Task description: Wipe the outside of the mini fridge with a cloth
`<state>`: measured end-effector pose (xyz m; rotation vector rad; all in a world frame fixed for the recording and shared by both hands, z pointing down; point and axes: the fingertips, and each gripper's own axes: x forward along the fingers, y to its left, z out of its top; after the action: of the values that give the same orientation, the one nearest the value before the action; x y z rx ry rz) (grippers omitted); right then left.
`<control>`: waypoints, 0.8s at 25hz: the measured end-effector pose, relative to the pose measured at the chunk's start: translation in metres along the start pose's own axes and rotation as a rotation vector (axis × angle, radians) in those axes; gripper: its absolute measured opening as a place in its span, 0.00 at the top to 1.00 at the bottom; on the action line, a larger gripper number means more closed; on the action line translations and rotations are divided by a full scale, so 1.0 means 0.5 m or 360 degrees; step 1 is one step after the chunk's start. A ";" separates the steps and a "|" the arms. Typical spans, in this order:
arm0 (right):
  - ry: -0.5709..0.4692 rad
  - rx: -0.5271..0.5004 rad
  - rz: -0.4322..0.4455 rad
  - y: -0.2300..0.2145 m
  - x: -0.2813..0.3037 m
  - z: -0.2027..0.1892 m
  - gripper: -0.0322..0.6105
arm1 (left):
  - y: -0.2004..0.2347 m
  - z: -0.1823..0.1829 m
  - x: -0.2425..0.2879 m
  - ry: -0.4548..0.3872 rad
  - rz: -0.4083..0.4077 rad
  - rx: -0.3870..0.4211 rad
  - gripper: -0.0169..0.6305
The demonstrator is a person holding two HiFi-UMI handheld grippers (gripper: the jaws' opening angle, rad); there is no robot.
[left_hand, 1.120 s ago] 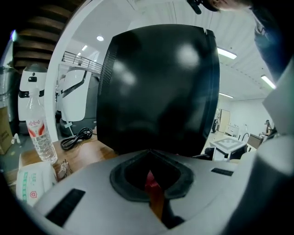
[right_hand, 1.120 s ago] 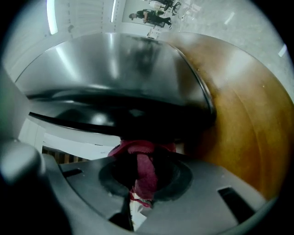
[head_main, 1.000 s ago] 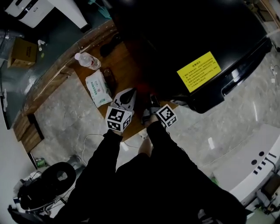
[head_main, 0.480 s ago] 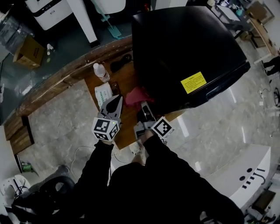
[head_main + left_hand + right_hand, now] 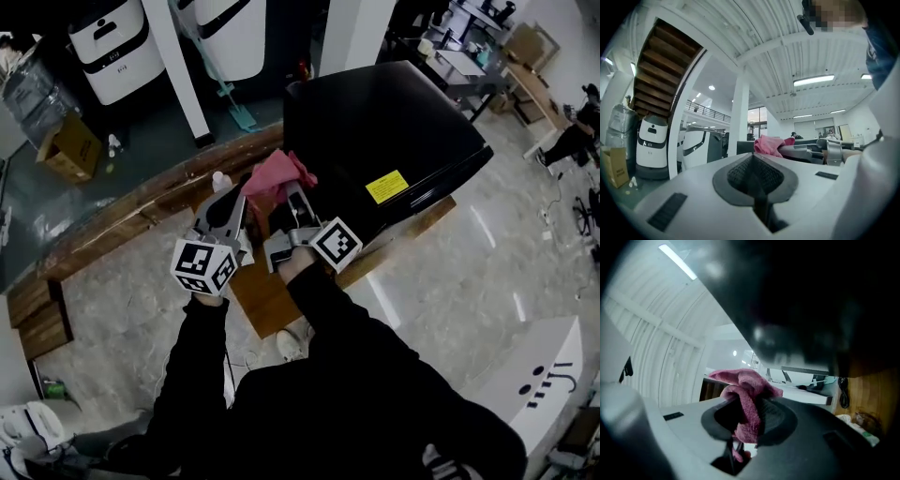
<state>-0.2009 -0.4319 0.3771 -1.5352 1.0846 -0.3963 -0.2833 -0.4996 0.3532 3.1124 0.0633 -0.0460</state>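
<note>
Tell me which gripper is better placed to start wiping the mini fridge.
Right. The right gripper is shut on the pink cloth, held close to the black mini fridge. The left gripper is shut on nothing and sits farther from the fridge.

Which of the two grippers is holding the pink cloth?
The right gripper: its jaws are shut on the pink cloth, which bunches up above them. The left gripper has its jaws together with nothing between them.
</note>
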 end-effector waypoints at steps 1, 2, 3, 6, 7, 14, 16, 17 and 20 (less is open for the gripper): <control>-0.0028 0.0043 -0.0013 0.010 0.008 0.005 0.83 | 0.003 0.025 -0.002 -0.0020 0.0006 0.0020 0.96; -0.0058 0.0083 -0.0029 0.017 0.014 0.014 0.83 | 0.002 0.049 -0.002 -0.0045 0.0009 0.0036 0.96; -0.0088 0.0121 -0.0042 0.023 0.021 0.024 0.83 | 0.000 0.072 0.002 -0.0070 0.0008 0.0054 0.96; -0.0180 0.0233 -0.0049 0.029 0.058 0.053 0.83 | 0.003 0.124 0.021 -0.0109 0.0002 0.0117 0.96; -0.0208 0.0268 -0.0048 0.026 0.072 0.059 0.83 | 0.007 0.136 0.027 -0.0112 0.0002 0.0136 0.96; -0.0450 0.0438 -0.0055 -0.056 0.147 0.118 0.83 | 0.038 0.133 0.097 -0.0050 -0.0005 0.0170 0.96; -0.0483 0.0482 -0.0067 -0.092 0.164 0.128 0.83 | 0.049 0.114 0.126 -0.0023 -0.0008 0.0153 0.96; -0.0485 0.0495 -0.0058 -0.104 0.173 0.130 0.83 | 0.053 0.103 0.141 -0.0011 -0.0013 0.0144 0.96; -0.0493 0.0540 -0.0090 -0.132 0.186 0.133 0.83 | 0.062 0.074 0.182 0.0038 -0.0036 0.0122 0.96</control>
<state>-0.0759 -0.4726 0.3892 -1.2752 0.6939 -0.3474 -0.1921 -0.5282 0.3144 3.1891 0.0998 -0.0124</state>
